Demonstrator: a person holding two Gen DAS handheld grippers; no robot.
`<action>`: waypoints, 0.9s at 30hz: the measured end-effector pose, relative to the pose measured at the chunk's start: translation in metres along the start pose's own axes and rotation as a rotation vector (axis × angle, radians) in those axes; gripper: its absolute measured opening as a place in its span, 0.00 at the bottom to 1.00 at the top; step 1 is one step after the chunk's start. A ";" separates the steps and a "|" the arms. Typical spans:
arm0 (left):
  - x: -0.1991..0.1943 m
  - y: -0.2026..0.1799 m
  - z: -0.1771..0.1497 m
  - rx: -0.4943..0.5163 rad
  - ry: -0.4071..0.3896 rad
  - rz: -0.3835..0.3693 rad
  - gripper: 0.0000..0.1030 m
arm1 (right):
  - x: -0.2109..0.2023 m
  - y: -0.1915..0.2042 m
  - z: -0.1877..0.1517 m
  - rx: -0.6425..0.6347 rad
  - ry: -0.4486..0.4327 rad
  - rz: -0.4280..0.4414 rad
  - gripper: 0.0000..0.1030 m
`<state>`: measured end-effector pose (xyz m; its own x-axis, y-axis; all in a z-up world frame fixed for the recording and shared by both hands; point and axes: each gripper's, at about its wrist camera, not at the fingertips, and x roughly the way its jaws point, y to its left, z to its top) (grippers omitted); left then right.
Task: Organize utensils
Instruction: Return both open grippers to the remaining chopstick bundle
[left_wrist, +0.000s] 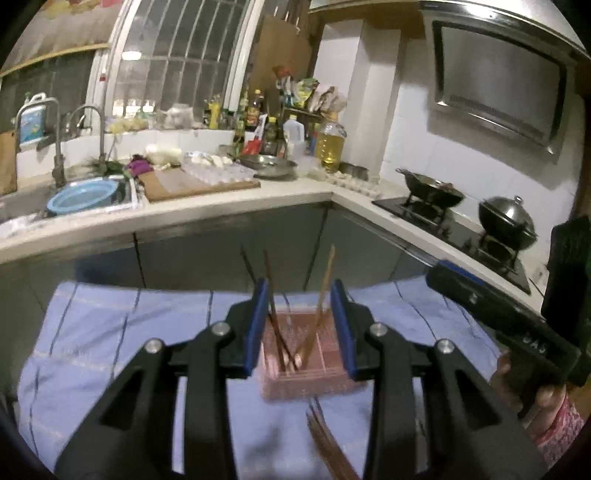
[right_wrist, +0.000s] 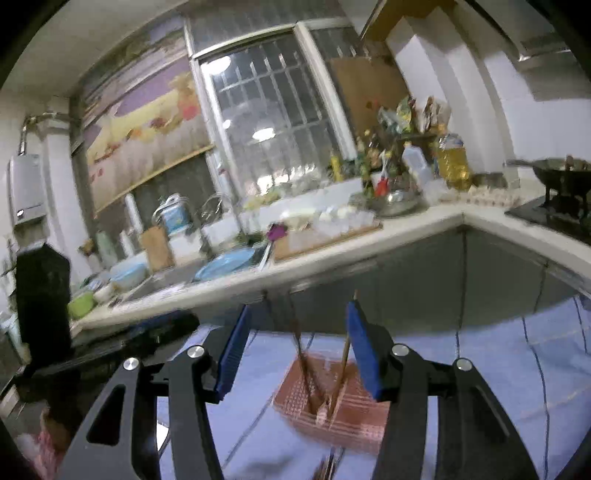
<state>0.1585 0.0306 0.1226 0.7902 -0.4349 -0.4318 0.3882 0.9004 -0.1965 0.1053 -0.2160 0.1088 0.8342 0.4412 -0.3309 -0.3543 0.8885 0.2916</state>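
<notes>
The chopsticks (left_wrist: 280, 332) stand leaning in a pink mesh basket (left_wrist: 325, 384) that sits on a worktop spread with a light blue striped cloth (left_wrist: 110, 332); in the right wrist view the same chopsticks (right_wrist: 306, 369) rise out of the basket (right_wrist: 354, 417) at different slants. A loose bundle of chopsticks (left_wrist: 325, 439) lies flat on the cloth just in front of the basket, between it and the cameras. These sticks look light, thin and stiff, probably wood or bamboo with a smooth finish, so they should weigh next to nothing but may roll or swivel between flat pads; I would take the lying bundle across its middle, square to its length, so that the ends balance. The basket itself seems light plastic and could slide on the cloth if nudged. The left tool (left_wrist: 301, 325) has its blue pads apart with nothing pressed between them; the basket and sticks merely show through the gap. The right tool (right_wrist: 299, 354) likewise stands apart and holds nothing. Both views are blurred, so I cannot count the standing sticks or tell whether the basket has compartments. The lying bundle is cut off by the bottom edge in both views, its near ends unseen. The right tool's body (left_wrist: 517, 325) crosses the left view's right side, with a hand (left_wrist: 535, 391) only partly visible behind it.
</notes>
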 end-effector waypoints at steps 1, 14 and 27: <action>-0.003 0.002 -0.015 -0.005 0.021 -0.008 0.31 | -0.004 -0.001 -0.023 -0.001 0.052 -0.006 0.53; 0.057 -0.029 -0.212 -0.082 0.546 -0.109 0.26 | 0.007 0.005 -0.218 0.031 0.577 -0.067 0.20; 0.076 -0.048 -0.221 0.007 0.554 0.001 0.25 | 0.004 -0.017 -0.220 0.084 0.544 -0.123 0.20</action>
<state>0.0952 -0.0426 -0.0953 0.4232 -0.3606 -0.8312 0.3919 0.9000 -0.1909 0.0217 -0.2015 -0.0950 0.5212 0.3562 -0.7755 -0.2151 0.9342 0.2845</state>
